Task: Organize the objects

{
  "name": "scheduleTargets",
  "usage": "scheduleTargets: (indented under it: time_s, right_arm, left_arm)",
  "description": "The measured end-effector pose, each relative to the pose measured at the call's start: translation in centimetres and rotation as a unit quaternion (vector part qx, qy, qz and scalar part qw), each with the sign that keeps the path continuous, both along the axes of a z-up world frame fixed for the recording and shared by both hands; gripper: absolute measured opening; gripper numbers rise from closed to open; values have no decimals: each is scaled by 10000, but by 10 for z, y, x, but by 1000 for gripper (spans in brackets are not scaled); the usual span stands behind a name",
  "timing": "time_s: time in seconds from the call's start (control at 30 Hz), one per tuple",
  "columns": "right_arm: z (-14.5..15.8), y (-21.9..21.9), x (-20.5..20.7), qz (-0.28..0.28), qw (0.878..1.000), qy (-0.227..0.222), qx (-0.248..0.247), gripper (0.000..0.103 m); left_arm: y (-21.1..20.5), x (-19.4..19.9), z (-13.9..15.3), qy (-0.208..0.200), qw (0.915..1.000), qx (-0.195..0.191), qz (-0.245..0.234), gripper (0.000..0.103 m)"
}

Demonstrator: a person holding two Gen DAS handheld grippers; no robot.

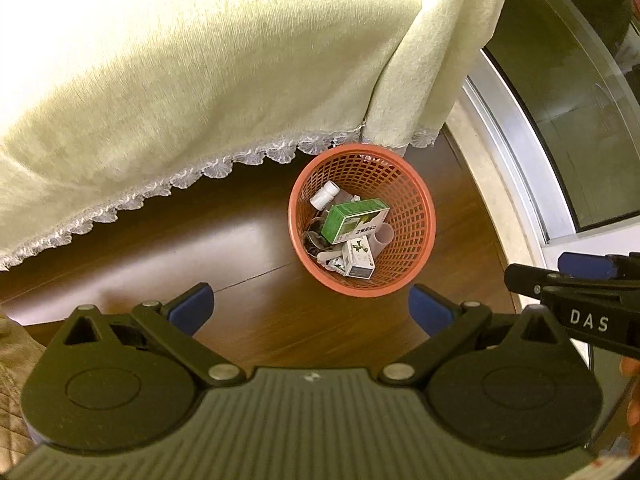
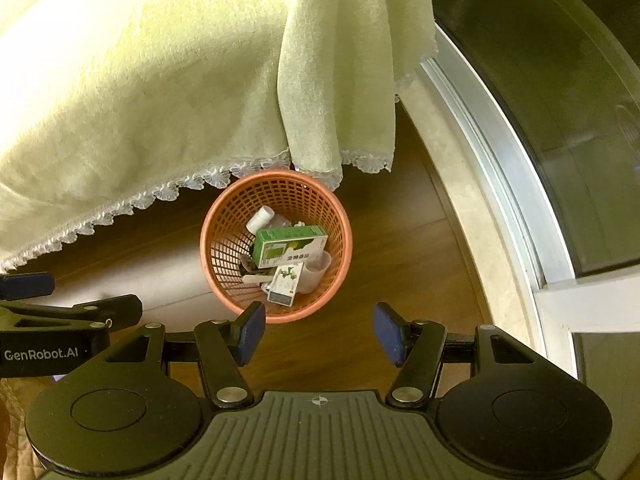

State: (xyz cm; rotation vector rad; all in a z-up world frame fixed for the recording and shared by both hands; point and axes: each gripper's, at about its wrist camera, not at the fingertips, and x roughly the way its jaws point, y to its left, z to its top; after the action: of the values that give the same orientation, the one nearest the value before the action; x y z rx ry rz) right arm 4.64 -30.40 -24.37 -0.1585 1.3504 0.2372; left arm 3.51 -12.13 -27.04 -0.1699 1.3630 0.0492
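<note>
Home: lace-edged tablecloth (image 1: 200,80), wood floor (image 1: 248,248)

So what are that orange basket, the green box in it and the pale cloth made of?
The orange basket looks like moulded plastic: an even lattice of holes with a slight sheen. The green box seems to be printed cardboard, with sharp folded edges and matte faces. The pale cloth looks like soft, fuzzy woven fabric, with a white lace edge.

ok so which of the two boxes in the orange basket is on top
The larger green box lies on top, across the basket's middle. The smaller white box with green print sits lower, partly tucked beneath it.
</note>
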Motion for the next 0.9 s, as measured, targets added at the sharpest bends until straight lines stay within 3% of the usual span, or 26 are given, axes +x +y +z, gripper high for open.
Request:
scheduleTargets:
  time_s: [0.9]
  right_arm:
    - [126, 14, -7, -903, 9955, -259, 120, 57]
  left_arm:
    - [2, 28, 141, -136, 9894, 525, -1350, 102]
